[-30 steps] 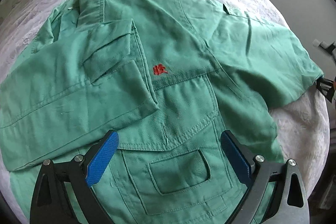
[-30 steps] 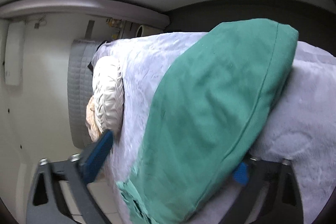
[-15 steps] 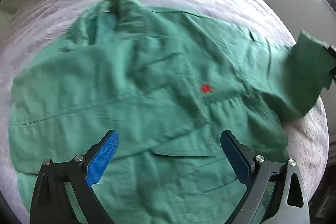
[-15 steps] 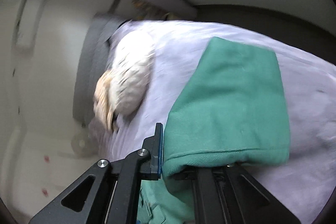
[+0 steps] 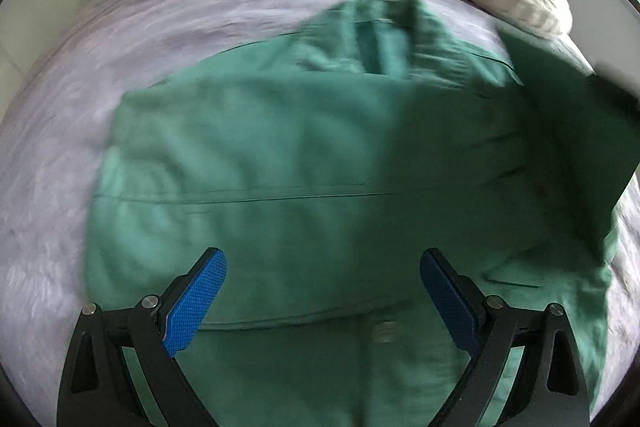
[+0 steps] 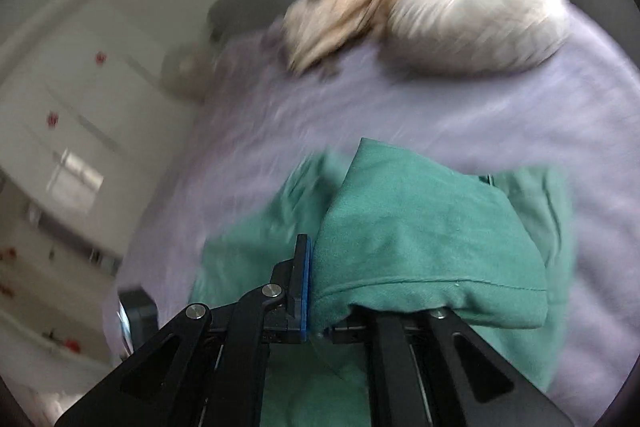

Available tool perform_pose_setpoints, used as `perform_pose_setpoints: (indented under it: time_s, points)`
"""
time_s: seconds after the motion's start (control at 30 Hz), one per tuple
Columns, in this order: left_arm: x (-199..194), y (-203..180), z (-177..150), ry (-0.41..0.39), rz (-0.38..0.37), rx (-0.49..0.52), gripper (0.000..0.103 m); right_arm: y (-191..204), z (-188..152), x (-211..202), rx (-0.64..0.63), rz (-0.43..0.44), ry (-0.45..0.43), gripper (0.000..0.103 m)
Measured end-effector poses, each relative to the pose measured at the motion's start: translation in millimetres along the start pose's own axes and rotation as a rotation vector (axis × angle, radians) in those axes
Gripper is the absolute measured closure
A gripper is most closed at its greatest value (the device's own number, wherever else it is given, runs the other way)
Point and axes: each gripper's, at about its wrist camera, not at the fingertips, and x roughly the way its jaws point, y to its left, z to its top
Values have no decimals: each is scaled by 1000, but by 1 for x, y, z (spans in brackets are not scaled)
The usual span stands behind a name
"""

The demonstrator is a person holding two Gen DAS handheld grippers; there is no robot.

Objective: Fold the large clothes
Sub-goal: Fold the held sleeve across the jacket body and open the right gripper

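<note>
Since the green cotton work jacket [image 5: 304, 163] lies flat mid lilac fleece bedspread [image 5: 168, 27], right gripper [image 6: 316, 291] clamps its sleeve, raised above the jacket for folding inward; left gripper [image 5: 320, 303] hovers spread, empty

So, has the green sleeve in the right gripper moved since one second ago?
Yes. In the left wrist view the sleeve, then lying off the shirt's right side at the bed edge, now hangs over the shirt body, carried inward toward the collar by the right gripper.
</note>
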Motion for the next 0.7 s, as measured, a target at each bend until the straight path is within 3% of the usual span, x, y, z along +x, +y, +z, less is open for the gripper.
perform_pose_setpoints:
  time_s: [0.2, 0.3, 0.33, 0.37, 0.4, 0.53, 0.57, 0.6, 0.63, 0.67, 0.7]
  points:
    - [21, 42, -3, 31, 31, -48, 5, -20, -44, 91, 144, -58, 230, 91]
    - [30, 57, -5, 44, 24, -65, 5, -38, -64, 84, 284, 2, 226, 71]
    - [31, 61, -5, 47, 17, -73, 5, -40, -69, 74, 319, 21, 199, 52]
    - [33, 67, -5, 48, 6, -84, 5, -42, -72, 63, 344, 20, 166, 41]
    - [34, 71, -5, 44, -3, -91, 5, -41, -72, 53, 366, -2, 128, 40]
    - [32, 84, -3, 21, -30, -96, 5, -58, -69, 24, 500, -59, 10, 40]
    - [30, 88, -3, 14, -42, -98, 5, -63, -68, 21, 532, -67, -5, 45]
    - [30, 92, -2, 9, -57, -98, 5, -68, -65, 21, 561, -74, -22, 54]
    - [28, 96, -2, 1, -76, -102, 5, -66, -60, 24, 563, -71, -26, 83]
    - [27, 101, -2, -6, -98, -109, 5, -63, -55, 24, 551, -62, -34, 91]
    - [27, 108, -2, -12, -135, -123, 5, -50, -46, 25, 498, -59, -51, 91]
